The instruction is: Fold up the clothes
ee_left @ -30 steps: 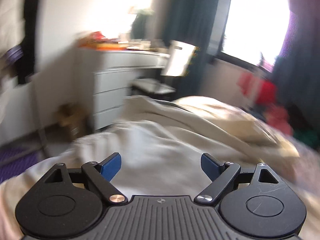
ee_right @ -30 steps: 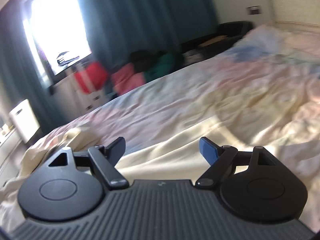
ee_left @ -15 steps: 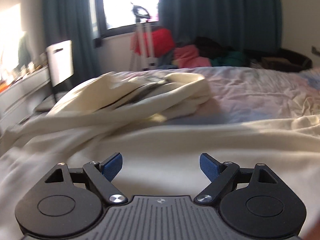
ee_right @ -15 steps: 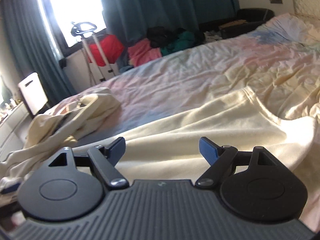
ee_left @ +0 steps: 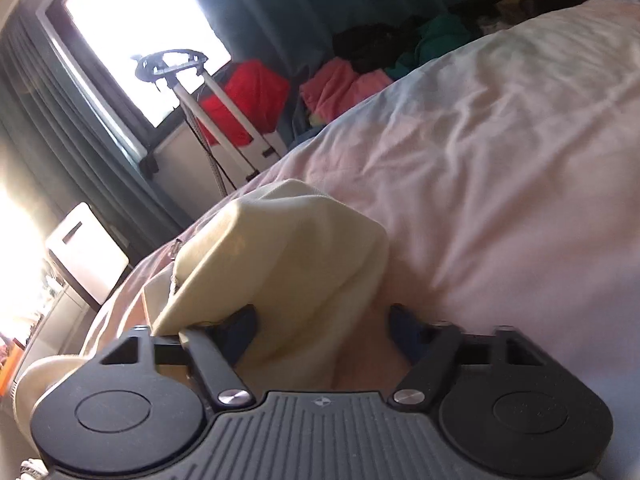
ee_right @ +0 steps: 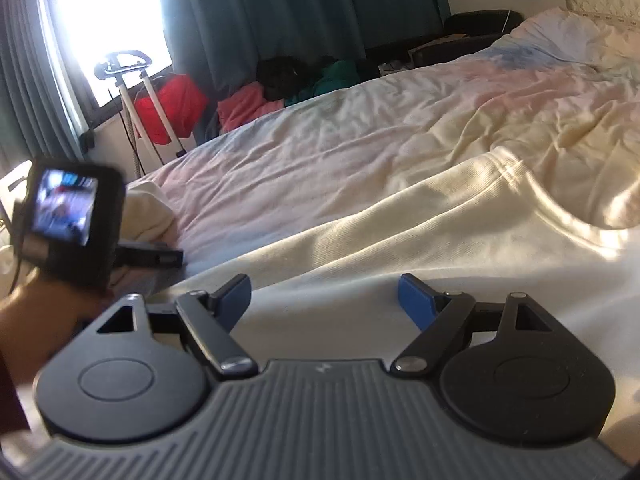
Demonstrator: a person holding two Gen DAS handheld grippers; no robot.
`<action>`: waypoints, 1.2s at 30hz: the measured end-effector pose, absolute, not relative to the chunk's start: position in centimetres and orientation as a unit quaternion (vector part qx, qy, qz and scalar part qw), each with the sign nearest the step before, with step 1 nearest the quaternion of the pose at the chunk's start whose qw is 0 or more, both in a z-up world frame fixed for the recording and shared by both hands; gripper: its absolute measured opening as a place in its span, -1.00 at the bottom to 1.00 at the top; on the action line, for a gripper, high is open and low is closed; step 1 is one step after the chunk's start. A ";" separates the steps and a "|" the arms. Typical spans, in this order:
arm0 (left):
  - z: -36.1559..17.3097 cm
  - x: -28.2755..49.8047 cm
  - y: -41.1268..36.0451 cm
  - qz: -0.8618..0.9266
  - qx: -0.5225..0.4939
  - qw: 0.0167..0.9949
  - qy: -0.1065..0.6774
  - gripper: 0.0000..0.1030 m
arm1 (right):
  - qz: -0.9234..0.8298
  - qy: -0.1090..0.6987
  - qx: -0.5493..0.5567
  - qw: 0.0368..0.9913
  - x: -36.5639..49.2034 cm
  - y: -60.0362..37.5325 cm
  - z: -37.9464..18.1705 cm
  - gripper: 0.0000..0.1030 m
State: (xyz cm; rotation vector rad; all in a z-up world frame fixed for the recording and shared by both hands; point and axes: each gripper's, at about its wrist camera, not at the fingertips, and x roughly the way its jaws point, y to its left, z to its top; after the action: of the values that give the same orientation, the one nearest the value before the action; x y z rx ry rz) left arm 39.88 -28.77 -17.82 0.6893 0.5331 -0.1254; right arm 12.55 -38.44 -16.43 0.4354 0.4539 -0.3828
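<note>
A cream garment (ee_right: 440,240) lies spread on the bed under my right gripper (ee_right: 324,296), which is open and empty just above the cloth. In the left wrist view a bunched cream garment (ee_left: 288,248) fills the space between the fingers of my left gripper (ee_left: 324,324). The left gripper is open, its blue pads (ee_left: 240,328) are wide apart and the cloth is pressed in between them. The left gripper with its camera (ee_right: 68,220) also shows at the left of the right wrist view, at the bunched cloth (ee_right: 148,216).
The bed has a pale pink and white sheet (ee_right: 360,128). Beyond its far edge are piled red, pink and green clothes (ee_right: 248,104), a white stand (ee_right: 132,92), a bright window (ee_left: 140,40) and dark teal curtains (ee_right: 280,8). A white box (ee_left: 88,256) stands at the left.
My left gripper has swung right and tilted, and has moved forward into the bunched cream garment. My right gripper has settled low over the spread garment. Both stay open.
</note>
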 end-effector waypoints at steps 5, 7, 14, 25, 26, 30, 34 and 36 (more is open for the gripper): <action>-16.9 42.1 -29.0 -0.054 0.339 0.896 0.281 -0.82 | -0.184 0.221 0.227 0.930 13.1 -39.1 -17.2 0.60; -15.1 41.7 -28.6 -0.066 0.313 0.908 0.271 -0.84 | -0.184 0.218 0.232 0.930 12.8 -39.2 -17.0 0.60; -2.2 39.9 -27.0 -0.143 0.154 0.950 0.229 -0.86 | -0.197 0.214 0.239 0.927 11.9 -39.2 -16.2 0.60; 1.0 39.8 -18.7 -0.200 -0.026 0.952 0.232 -0.35 | -0.203 0.205 0.232 0.929 11.7 -39.3 -15.9 0.60; 0.3 39.5 -18.3 -0.193 -0.023 0.951 0.240 -0.23 | -0.202 0.206 0.230 0.929 11.8 -39.2 -16.0 0.60; -1.3 36.1 -15.7 -0.185 -0.005 0.951 0.248 0.28 | -0.195 0.209 0.227 0.931 12.0 -39.2 -16.2 0.60; -2.3 29.3 -12.1 -0.179 0.018 0.955 0.238 0.54 | -0.188 0.208 0.223 0.934 12.1 -38.9 -16.1 0.60; -3.0 24.9 -9.9 -0.170 0.022 0.956 0.236 0.57 | -0.182 0.208 0.217 0.936 12.1 -38.6 -16.0 0.60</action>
State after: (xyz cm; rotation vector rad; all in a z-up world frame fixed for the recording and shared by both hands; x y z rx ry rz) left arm 24.90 -9.87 -3.03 0.0441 0.4794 -0.3451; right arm 12.09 -38.61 -16.03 0.4444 0.4242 -0.3728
